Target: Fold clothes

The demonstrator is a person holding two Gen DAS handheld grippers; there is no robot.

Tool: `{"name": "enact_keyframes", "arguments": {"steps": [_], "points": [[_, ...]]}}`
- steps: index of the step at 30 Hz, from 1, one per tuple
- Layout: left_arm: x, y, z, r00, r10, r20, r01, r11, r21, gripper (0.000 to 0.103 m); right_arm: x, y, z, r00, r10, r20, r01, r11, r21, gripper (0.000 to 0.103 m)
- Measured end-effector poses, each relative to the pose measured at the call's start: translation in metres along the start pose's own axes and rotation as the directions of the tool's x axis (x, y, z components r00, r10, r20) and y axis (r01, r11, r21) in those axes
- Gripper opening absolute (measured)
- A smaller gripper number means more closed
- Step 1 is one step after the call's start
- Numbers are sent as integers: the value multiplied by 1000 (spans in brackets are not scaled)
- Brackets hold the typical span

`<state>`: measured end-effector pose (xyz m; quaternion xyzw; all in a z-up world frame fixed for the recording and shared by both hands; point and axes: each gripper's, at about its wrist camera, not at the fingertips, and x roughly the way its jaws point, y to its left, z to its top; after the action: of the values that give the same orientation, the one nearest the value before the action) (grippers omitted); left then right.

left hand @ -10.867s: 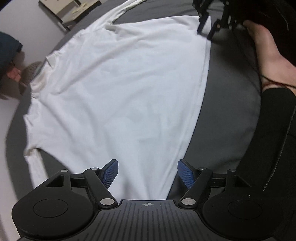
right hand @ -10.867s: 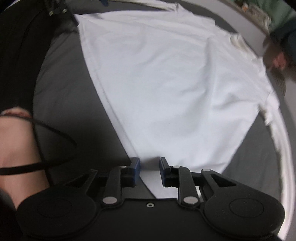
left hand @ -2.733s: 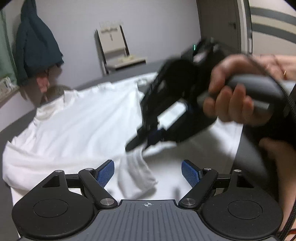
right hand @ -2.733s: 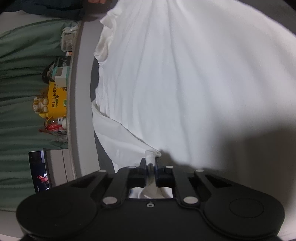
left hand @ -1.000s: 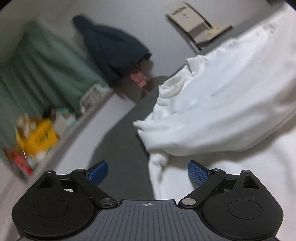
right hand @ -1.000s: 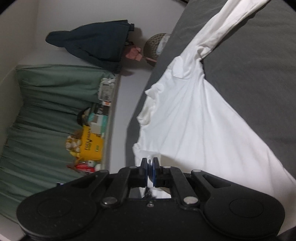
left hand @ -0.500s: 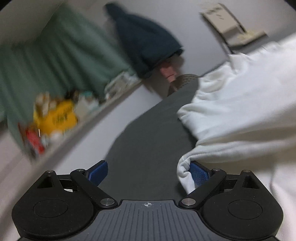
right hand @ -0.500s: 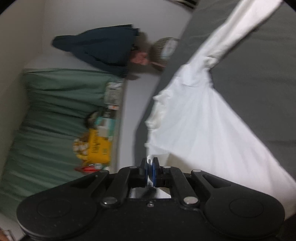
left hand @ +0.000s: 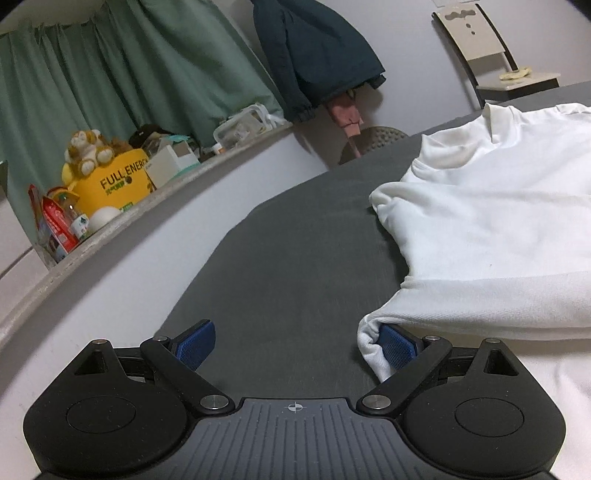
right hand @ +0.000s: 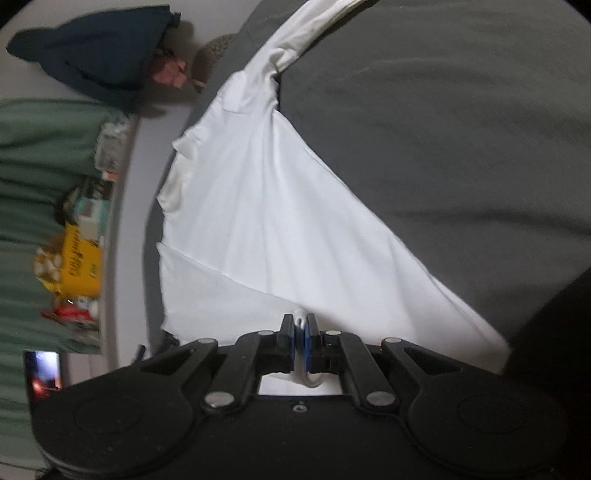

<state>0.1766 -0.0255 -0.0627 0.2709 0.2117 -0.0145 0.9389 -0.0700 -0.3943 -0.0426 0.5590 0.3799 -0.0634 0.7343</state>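
Note:
A white long-sleeved shirt (left hand: 498,229) lies partly folded on a dark grey bed (left hand: 295,258). My left gripper (left hand: 295,343) is open, low over the grey sheet at the shirt's left edge. A fold of white cloth wraps the tip of its right finger (left hand: 397,345). My right gripper (right hand: 300,332) is shut on a pinch of the shirt's edge (right hand: 301,319) and holds it up. From there the shirt (right hand: 266,206) stretches away over the bed (right hand: 443,129), with one sleeve (right hand: 314,26) trailing at the far end.
A grey ledge (left hand: 110,229) runs along the bed's left side. It holds a yellow box (left hand: 114,184), a plush toy and packets before a green curtain (left hand: 110,74). A dark jacket (left hand: 314,55) hangs on the wall. A chair (left hand: 491,55) stands at the far right.
My left gripper has swung left along the bed edge, and the shirt's corner now rests on its right finger. My right gripper stays shut on the cloth and has rotated slightly.

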Motion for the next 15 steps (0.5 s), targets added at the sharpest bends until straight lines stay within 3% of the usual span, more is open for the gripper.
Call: {"name": "enact_keyframes", "arguments": {"steps": [6, 11, 15], "points": [[0, 1, 1, 1000, -4, -2, 4, 1000, 1, 94, -11, 16, 2, 1000, 10, 18, -8, 995, -95, 5], [2, -3, 0, 1000, -5, -14, 6, 1000, 17, 94, 6, 2, 7, 993, -109, -41, 106, 992, -69, 5], [3, -2, 0, 1000, -11, -14, 11, 1000, 7, 94, 0, 12, 2, 997, -70, -29, 67, 993, -102, 5]]}}
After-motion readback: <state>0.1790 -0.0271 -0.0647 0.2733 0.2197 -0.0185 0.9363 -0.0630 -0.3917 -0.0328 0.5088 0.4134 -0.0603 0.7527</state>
